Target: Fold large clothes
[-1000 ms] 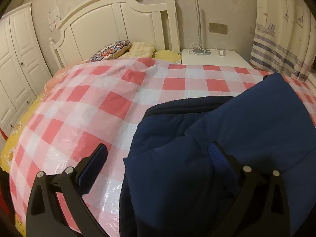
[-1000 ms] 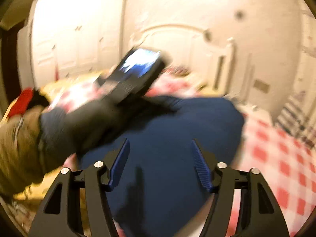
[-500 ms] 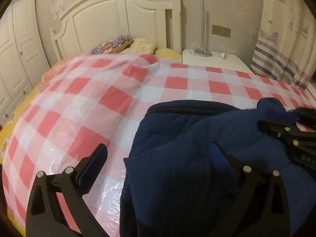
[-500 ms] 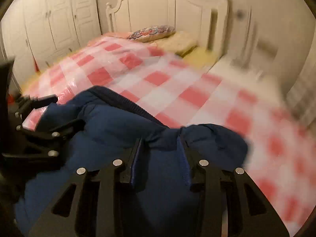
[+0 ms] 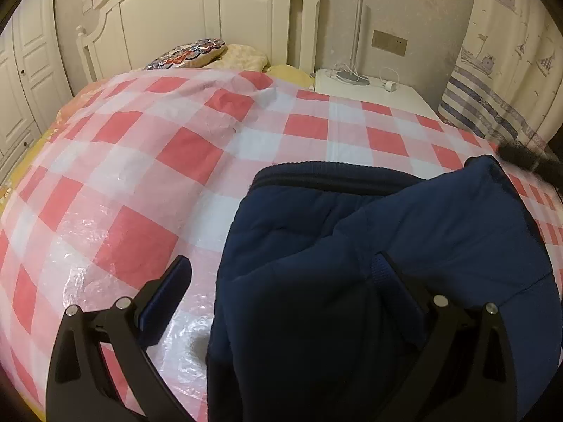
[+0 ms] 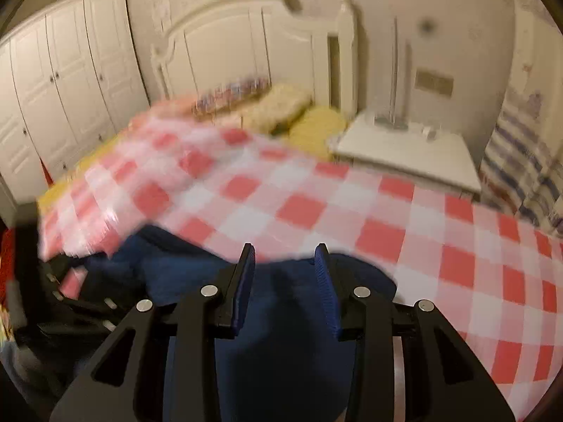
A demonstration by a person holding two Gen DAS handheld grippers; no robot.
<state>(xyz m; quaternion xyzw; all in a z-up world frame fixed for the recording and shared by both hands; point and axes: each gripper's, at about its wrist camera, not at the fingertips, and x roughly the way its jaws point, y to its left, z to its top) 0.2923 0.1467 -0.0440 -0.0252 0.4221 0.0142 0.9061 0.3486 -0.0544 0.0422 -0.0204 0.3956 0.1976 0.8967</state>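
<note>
A large navy padded garment [image 5: 387,263] lies bunched on the red-and-white checked bed cover [image 5: 158,176]. My left gripper [image 5: 281,281] is open wide, low over the garment's left edge; its right finger rests on the cloth, its left finger over the cover. In the right wrist view, blurred by motion, my right gripper [image 6: 285,274] has its jaws partly apart just above the garment's right end [image 6: 281,334], with nothing seen between the pads. The left gripper's black frame [image 6: 52,299] shows at far left there.
A white headboard [image 5: 211,17] and pillows [image 5: 197,52] stand at the bed's far end. A white nightstand [image 5: 380,95] with a lamp base and cable sits at the back right, next to a striped curtain [image 5: 499,70]. White wardrobes [image 6: 63,88] line the left wall.
My right gripper was shut on the garment's right end half a second ago; its jaws have now parted and it has lifted and pulled back. The left gripper has hardly moved.
</note>
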